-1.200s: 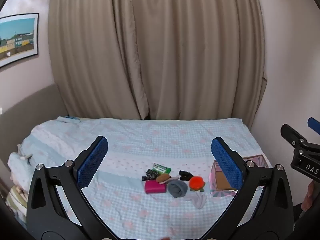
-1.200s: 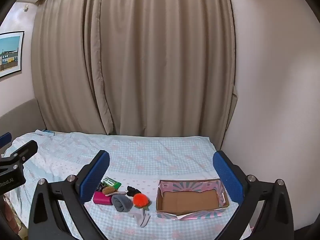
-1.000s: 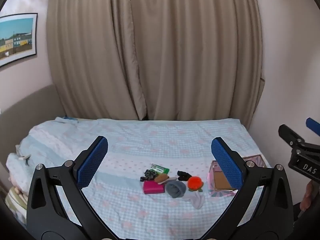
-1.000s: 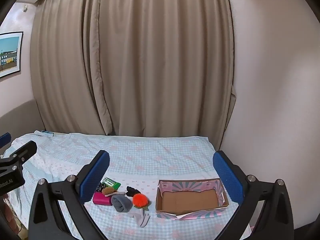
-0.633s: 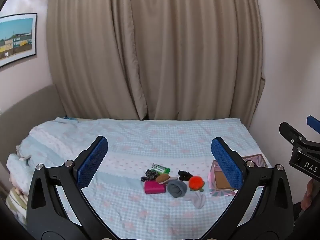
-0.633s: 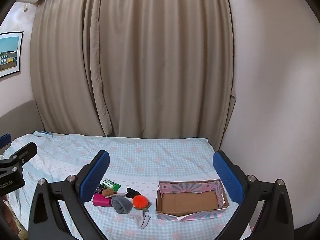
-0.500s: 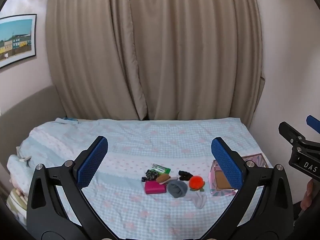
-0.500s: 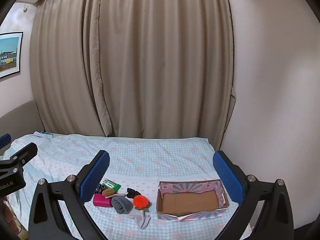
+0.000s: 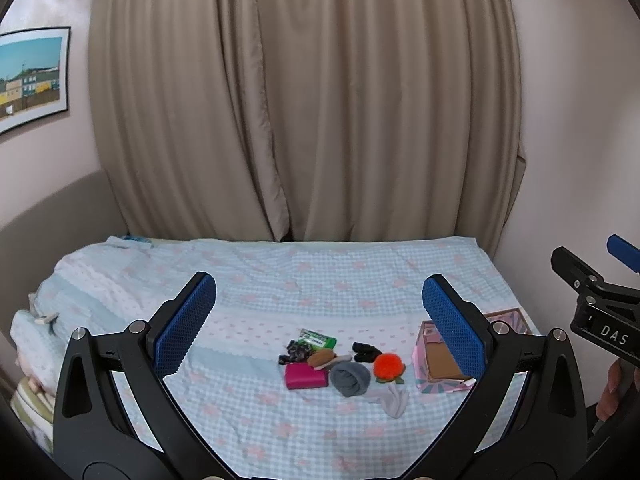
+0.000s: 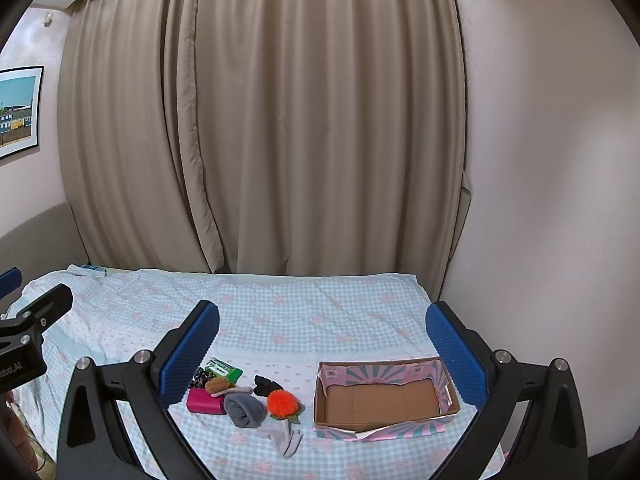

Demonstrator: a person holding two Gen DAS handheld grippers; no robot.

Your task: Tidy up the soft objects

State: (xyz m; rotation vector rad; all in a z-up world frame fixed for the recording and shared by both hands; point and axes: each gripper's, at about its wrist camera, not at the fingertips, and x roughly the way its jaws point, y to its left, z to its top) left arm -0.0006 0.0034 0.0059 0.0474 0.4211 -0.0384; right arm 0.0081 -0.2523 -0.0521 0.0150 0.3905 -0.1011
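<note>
Where left fingers (image 9: pixel 452 328) block, box (image 9: pixel 436 364) hides.

We see two fisheye views, each looking forward along a gripper's open blue fingers (image 9: pixel 186 326) from above the foot of a bed (image 9: pixel 280 272), facing tan curtains (image 9: pixel 304 100) on the far wall. Both stand well back from the bedding. The left wrist view sits further left, and the other gripper (image 9: pixel 596 304) shows at its right edge. Both views share the small pile of soft objects (image 10: pixel 244 394), the cardboard box (image 10: pixel 384 400) and the framed picture (image 9: pixel 32 78).
</note>
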